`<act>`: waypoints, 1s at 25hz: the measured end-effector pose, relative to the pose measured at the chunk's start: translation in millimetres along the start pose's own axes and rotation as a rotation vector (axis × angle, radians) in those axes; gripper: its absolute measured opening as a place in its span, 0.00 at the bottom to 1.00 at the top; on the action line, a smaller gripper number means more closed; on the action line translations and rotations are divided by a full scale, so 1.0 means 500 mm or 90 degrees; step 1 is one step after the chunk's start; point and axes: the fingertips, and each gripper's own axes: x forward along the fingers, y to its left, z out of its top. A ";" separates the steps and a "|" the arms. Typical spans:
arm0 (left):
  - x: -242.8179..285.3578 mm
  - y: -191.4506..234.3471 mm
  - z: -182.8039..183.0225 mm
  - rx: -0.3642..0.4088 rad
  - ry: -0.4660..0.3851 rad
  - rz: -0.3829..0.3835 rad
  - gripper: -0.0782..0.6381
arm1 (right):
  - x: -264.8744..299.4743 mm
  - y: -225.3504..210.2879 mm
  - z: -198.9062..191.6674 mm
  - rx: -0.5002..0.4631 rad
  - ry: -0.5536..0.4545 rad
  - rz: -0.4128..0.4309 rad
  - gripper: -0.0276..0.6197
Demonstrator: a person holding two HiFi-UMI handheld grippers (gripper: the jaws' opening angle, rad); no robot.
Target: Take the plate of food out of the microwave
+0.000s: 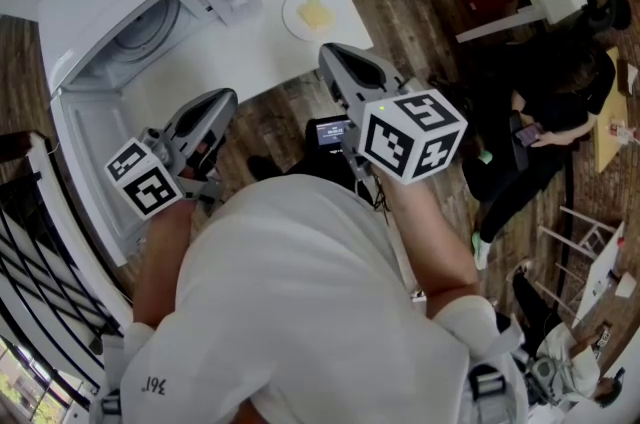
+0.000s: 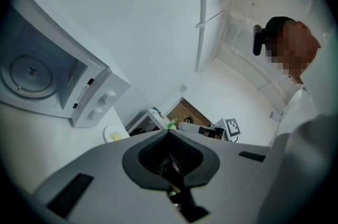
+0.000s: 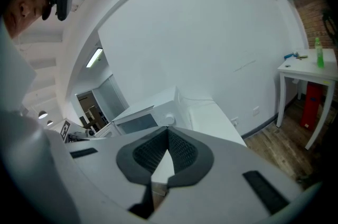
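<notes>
The plate of food, a white plate with a yellow piece on it, stands on the white table to the right of the microwave. The microwave's door hangs open and only the bare glass turntable shows inside. In the left gripper view the plate lies beside the microwave. My left gripper is shut and empty in front of the open cavity. My right gripper is shut and empty, just short of the table's edge near the plate. The jaws in both gripper views meet with nothing between them.
A person in black sits at the right over the wooden floor. A second white table with a green bottle stands by the far wall. A black railing runs along the left.
</notes>
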 end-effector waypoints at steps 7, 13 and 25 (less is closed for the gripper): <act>-0.013 0.001 -0.004 -0.002 -0.004 0.007 0.12 | -0.001 0.000 -0.002 -0.008 0.001 -0.001 0.05; -0.014 0.001 -0.003 0.000 -0.004 0.007 0.12 | 0.001 -0.005 -0.001 -0.011 0.001 -0.003 0.05; -0.014 0.000 -0.014 -0.005 0.001 0.007 0.12 | -0.005 -0.018 -0.005 -0.023 0.005 -0.016 0.05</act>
